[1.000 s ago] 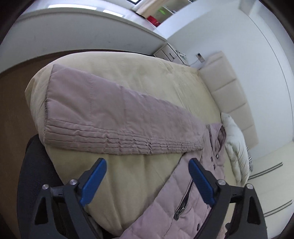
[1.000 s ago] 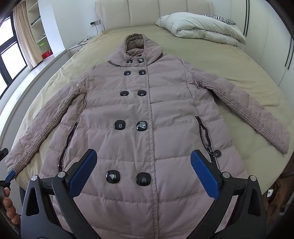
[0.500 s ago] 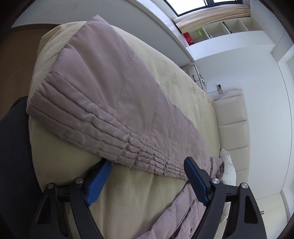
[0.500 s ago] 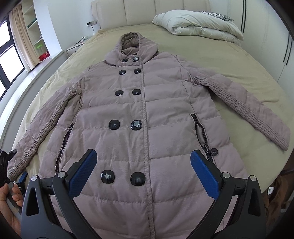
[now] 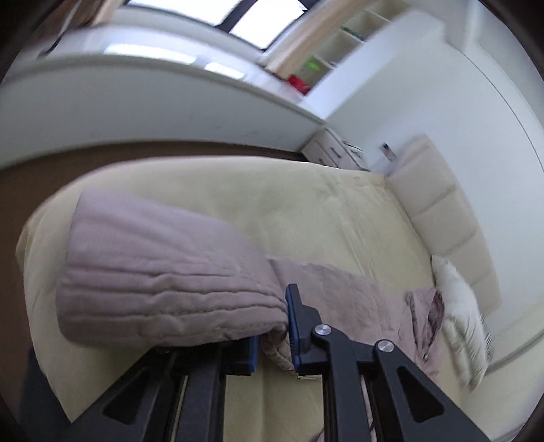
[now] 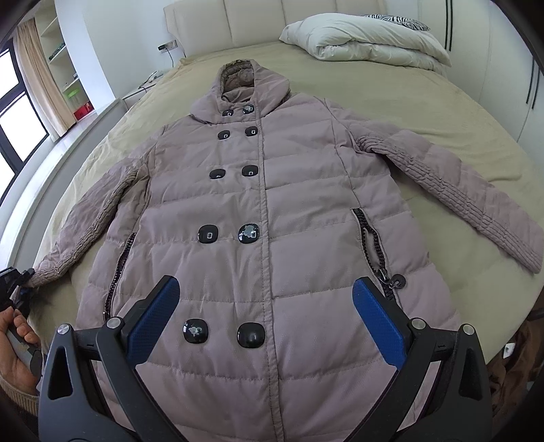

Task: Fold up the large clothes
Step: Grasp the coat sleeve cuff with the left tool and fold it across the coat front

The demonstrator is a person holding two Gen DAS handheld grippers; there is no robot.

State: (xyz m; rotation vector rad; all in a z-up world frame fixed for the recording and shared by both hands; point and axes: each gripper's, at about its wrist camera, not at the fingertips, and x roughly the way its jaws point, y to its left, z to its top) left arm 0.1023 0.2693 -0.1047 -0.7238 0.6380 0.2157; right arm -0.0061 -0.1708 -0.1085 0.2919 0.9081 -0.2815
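Dusty-pink quilted fabric covers most of the scene: a long hooded coat (image 6: 265,217) lies face up and spread flat on the beige bed (image 6: 442,112), its hood toward the padded headboard (image 6: 238,20) and its hem toward the foot of the bed. Two columns of glossy black buttons (image 6: 210,234) run down the coat's front, and a black pocket zipper (image 6: 374,244) sits on each side of them; no brand, label or readable writing shows on the coat or anywhere around it. The far sleeve (image 6: 459,197) stretches out from the coat's body across the bedcover, clear of everything. The other sleeve's ribbed cuff (image 5: 163,292) lies at the bed's edge, and the left gripper (image 5: 273,336) is closing its blue pads on it, a fold of the cuff pinched between them; a hand (image 6: 17,346) holds this gripper beside the coat's lower corner. The right gripper (image 6: 265,319) hangs over the lower front of the coat with its blue fingers (image 6: 153,316) spread wide, touching nothing. A white duvet (image 6: 367,37) is bunched beyond the coat's hood, next to the headboard.
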